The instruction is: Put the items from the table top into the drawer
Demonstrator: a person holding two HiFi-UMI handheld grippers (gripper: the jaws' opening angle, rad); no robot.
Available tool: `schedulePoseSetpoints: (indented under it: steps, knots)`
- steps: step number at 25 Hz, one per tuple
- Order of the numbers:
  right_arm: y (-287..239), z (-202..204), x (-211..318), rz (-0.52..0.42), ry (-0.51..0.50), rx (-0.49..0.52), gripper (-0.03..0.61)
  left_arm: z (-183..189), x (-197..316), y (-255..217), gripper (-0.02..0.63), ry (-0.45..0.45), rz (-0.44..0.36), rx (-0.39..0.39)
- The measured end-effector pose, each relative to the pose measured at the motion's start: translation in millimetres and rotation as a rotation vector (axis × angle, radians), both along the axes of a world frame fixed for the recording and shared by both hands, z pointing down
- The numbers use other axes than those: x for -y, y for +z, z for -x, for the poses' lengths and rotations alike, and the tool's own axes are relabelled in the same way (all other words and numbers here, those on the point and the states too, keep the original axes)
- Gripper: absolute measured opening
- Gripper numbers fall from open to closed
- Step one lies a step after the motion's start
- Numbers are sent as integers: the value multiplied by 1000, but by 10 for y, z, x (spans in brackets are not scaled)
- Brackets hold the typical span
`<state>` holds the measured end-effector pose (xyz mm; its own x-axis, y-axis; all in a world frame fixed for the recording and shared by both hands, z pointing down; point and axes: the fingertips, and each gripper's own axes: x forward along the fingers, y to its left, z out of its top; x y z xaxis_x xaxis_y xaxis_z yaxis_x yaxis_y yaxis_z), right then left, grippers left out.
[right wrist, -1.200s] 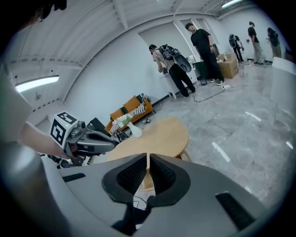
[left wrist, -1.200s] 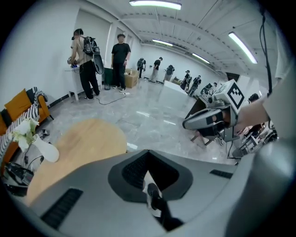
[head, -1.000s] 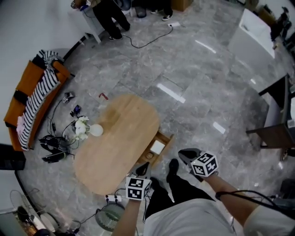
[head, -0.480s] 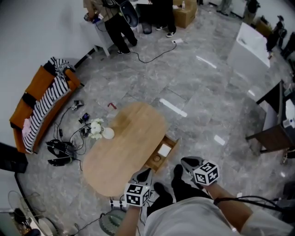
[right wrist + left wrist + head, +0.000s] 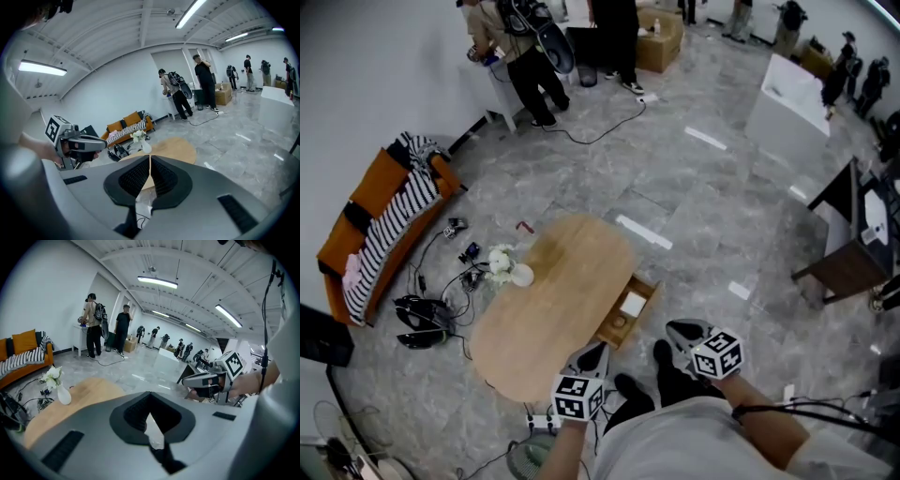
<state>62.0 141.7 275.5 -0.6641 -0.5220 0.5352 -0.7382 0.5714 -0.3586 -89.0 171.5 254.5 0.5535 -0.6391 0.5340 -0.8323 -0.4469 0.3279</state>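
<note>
Drawer (image 5: 627, 312) at the table (image 5: 553, 309) near edge stands open holding items, while left tool (image 5: 592, 352) and right tool (image 5: 678, 329), both pressed together and empty, have drawn back and upward, suggesting that only closing remains.

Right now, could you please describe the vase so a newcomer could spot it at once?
Find the oval wooden table in the middle of the grey floor. On its edge nearest the orange sofa stands a small white vase of white flowers. It alone stands on the tabletop; the black gear nearby lies on the floor.
</note>
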Motion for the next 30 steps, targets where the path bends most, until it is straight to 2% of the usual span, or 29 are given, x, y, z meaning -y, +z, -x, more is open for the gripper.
schedulePoseSetpoints:
  steps: [8,22,30]
  knots:
    - [-151,-70,-47,-28,-4,10,35,68,-143,-147,2,-37,-11,-16]
    - [-273,-262,85,-44,-61,13,34,18,14,-326,2,-140,-56,-16]
    - [-340,-182,207,-64,-89,27,34,0,38,-293,2,-157,-48,-4]
